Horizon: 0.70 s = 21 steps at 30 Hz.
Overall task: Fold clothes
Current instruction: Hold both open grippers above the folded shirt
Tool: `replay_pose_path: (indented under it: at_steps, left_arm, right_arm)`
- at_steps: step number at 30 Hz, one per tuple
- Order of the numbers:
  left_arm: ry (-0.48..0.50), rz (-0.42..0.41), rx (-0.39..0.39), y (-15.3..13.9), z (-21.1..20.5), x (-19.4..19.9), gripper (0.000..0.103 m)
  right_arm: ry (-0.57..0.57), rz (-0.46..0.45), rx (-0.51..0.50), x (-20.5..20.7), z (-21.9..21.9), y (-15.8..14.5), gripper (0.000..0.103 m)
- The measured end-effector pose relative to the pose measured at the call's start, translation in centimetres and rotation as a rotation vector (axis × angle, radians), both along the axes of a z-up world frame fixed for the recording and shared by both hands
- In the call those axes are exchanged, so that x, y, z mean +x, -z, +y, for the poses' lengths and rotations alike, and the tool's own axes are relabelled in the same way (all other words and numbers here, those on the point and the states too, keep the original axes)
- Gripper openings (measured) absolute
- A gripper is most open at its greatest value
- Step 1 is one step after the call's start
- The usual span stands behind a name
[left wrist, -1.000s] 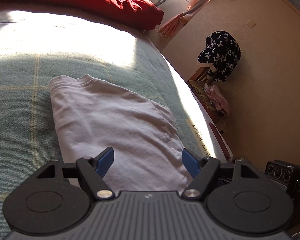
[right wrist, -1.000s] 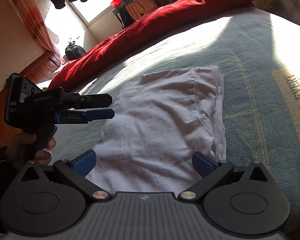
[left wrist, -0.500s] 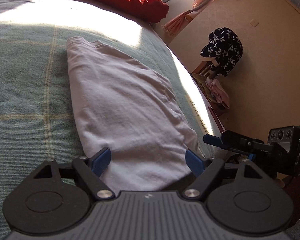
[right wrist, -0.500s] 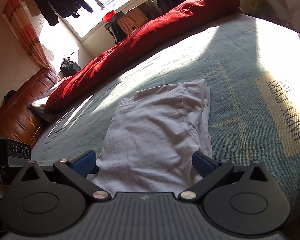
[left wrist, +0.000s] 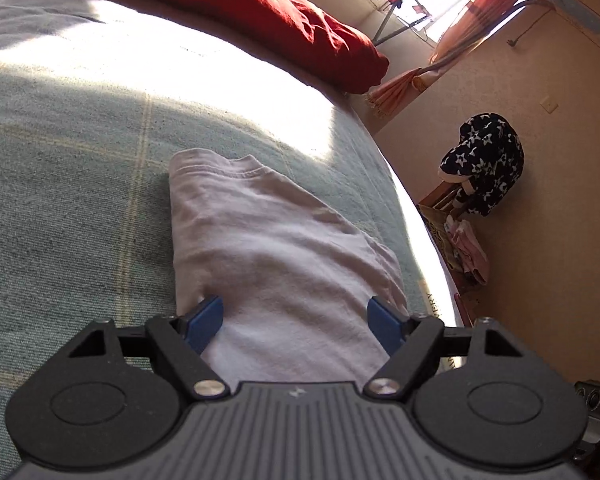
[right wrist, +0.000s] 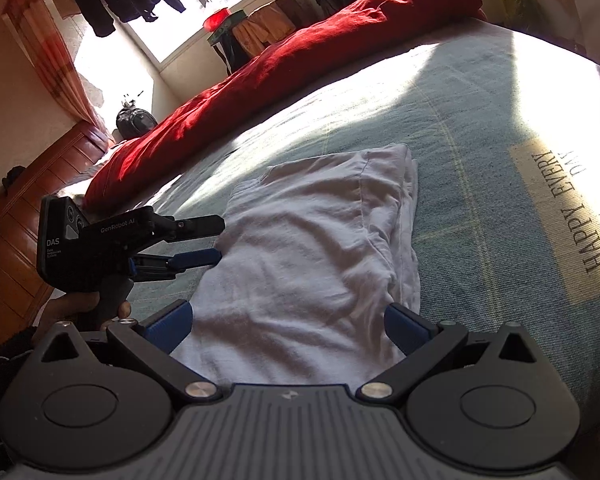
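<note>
Left tongs (right wrist: 216, 240): seen from the right wrist view, they stood at the left edge of the white garment (right wrist: 312, 256), one finger above the other with a clear gap between them. The lower blue pad lay right at the cloth's edge; whether it touched could not be told. They held nothing.

Hand (right wrist: 80, 308): it gripped the handle of the left tongs low at the bedside.

White garment: it lay flat on the green checked bedspread (right wrist: 480, 184), already doubled into a long panel, with a seamed hem showing at the far end and stacked layers along its right side. That shape would suit either a fold half made or one just finished and being tidied.

Right tongs (right wrist: 288, 326): spread wide over the near end of the garment, both blue pads apart and gripping nothing.

Working well, as a judgement: any grip at an edge should take every layer together, or the stack on the right would slide apart. Both tongs should keep level so the panel stays square, and the cloth should stay clear of the bed's near edge.

Red duvet (right wrist: 300, 60): bunched along the far side of the bed, well apart from the garment.
</note>
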<state>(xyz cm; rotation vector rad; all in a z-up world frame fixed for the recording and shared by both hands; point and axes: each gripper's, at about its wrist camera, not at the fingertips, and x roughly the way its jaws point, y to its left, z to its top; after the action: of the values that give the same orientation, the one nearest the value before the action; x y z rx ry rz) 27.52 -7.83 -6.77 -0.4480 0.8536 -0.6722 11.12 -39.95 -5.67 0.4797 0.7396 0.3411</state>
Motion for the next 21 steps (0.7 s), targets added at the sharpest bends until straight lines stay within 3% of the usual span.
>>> replay_pose_path:
  at_steps: [3,6,10,16,21]
  left_arm:
    - [-0.023,-0.01,-0.028,-0.4,0.1,1.1,0.08]
    - [-0.038,0.031,0.025,0.9,-0.5,2.9,0.08]
    - [-0.066,0.022,0.011,1.0,0.0,3.1,0.08]
    - [-0.101,-0.101,0.159,-1.3,2.0,0.4,0.086]
    - [-0.17,-0.09,0.245,-0.9,4.4,-1.1,0.087]
  right_arm:
    - [0.011,0.003,0.016,0.4,-0.4,0.2,0.103]
    - [0.016,0.02,0.045,1.1,-0.5,0.7,0.103]
    - [0.0,0.029,0.027,1.9,-0.3,0.7,0.103]
    - [-0.078,-0.001,0.021,5.6,0.0,-1.6,0.103]
    - [-0.154,0.005,0.013,10.6,2.1,-2.0,0.103]
